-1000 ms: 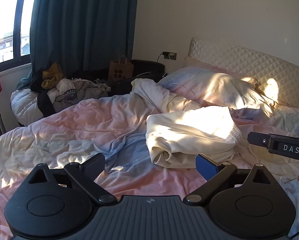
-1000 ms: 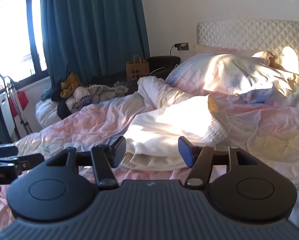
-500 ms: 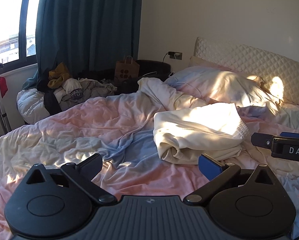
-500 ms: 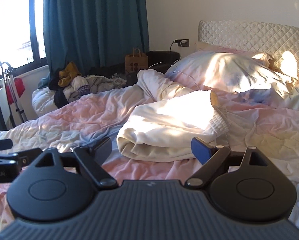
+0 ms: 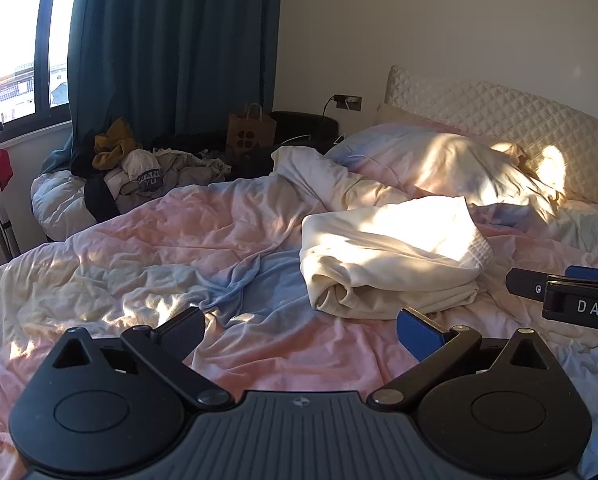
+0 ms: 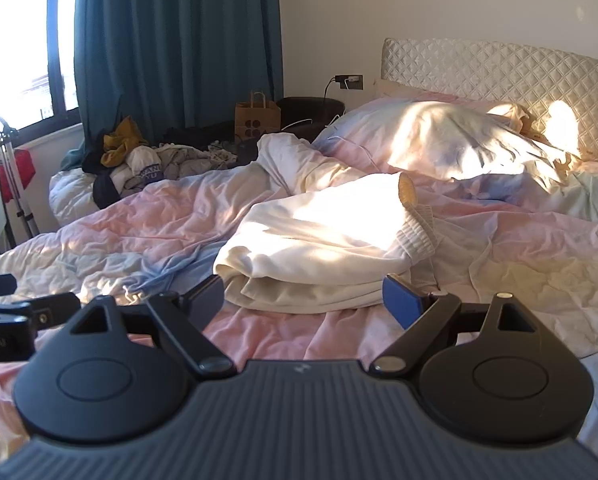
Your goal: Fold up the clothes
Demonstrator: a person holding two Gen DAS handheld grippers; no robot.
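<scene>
A cream-white garment [image 5: 391, 256] lies folded in a thick bundle on the bed, its ribbed cuff to the right; it also shows in the right wrist view [image 6: 323, 248]. My left gripper [image 5: 299, 330] is open and empty, held above the duvet in front and to the left of the bundle. My right gripper [image 6: 303, 300] is open and empty, just short of the bundle's near edge. The right gripper also shows at the right edge of the left wrist view [image 5: 563, 292].
The bed has a rumpled pink and blue duvet [image 5: 179, 248], a pillow [image 6: 451, 144] and a quilted headboard [image 6: 499, 76]. A pile of unfolded clothes [image 5: 139, 172] lies at the far left edge. A paper bag [image 6: 257, 120] and a dark curtain [image 5: 171, 52] stand behind.
Both grippers have drawn back from the folded garment. The right gripper's jaws have opened wider. The bundle lies where it was.
</scene>
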